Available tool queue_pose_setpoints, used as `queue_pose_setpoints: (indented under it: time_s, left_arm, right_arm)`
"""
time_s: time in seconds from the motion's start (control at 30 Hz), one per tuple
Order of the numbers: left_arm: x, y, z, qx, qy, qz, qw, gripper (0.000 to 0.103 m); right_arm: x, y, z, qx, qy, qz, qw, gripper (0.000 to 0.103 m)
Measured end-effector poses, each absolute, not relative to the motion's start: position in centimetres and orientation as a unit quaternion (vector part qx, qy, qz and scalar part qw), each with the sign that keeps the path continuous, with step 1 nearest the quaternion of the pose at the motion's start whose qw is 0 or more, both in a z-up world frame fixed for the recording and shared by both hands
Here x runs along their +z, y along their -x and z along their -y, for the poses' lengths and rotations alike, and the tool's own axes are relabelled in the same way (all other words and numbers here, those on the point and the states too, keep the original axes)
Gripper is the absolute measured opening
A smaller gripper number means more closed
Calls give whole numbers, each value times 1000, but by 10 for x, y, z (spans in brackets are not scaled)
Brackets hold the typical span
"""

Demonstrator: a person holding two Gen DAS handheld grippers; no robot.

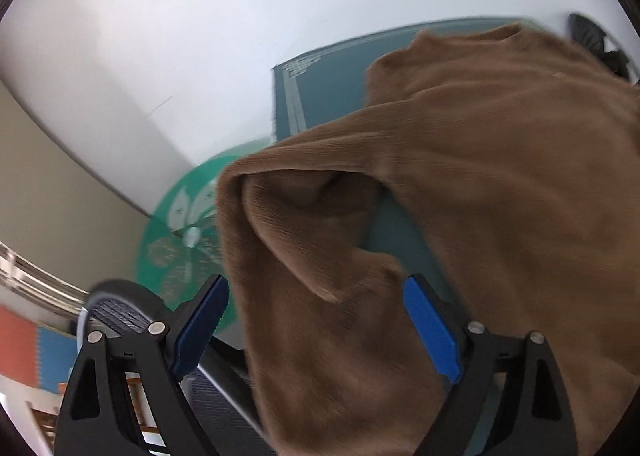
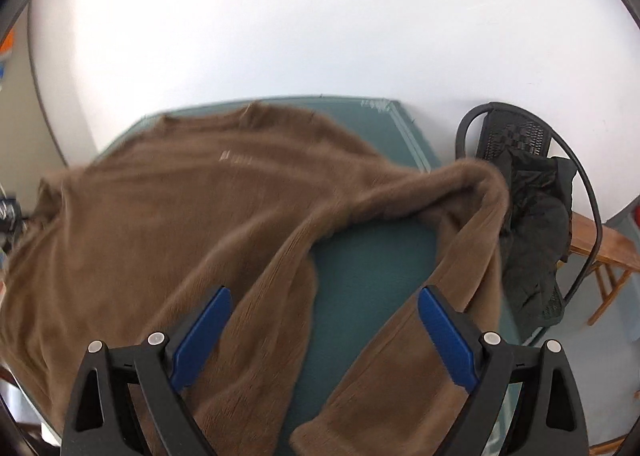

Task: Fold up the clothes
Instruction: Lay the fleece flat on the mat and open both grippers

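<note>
teal table (image 2: 372, 268) | brown sweater (image 2: 160, 208) spread flat | neckline at far edge

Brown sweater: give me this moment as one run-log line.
garment: brown sweater spread on teal table, unfolded | sleeve looped | left gripper: open | right gripper: open | held: nothing

Black mesh chair (image 2: 516, 136) — dark garment (image 2: 536, 224)

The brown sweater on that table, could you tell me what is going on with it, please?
A person is folding clothes with two handheld grippers. The brown sweater lies rumpled on the teal mat, one sleeve looped back. The left gripper and right gripper both hang open above it, gripping nothing.
</note>
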State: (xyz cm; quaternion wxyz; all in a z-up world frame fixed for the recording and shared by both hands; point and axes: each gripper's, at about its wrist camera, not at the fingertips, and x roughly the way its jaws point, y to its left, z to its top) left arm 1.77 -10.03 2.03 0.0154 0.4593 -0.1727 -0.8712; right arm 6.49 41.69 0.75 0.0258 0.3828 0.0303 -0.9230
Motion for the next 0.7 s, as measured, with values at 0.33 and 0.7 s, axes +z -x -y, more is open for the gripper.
queue_pose_setpoints:
  time_s: [0.33,0.7]
  left_arm:
    - [8,13,37,-885,-444,140,-29,93]
    - [-36,31,22,-865,-489,106,-28,93]
  right_arm:
    - [-32,60,-407,-903,-406,-138,-36,96]
    - [-60,101,-427,-876,-436,-179,-99,96]
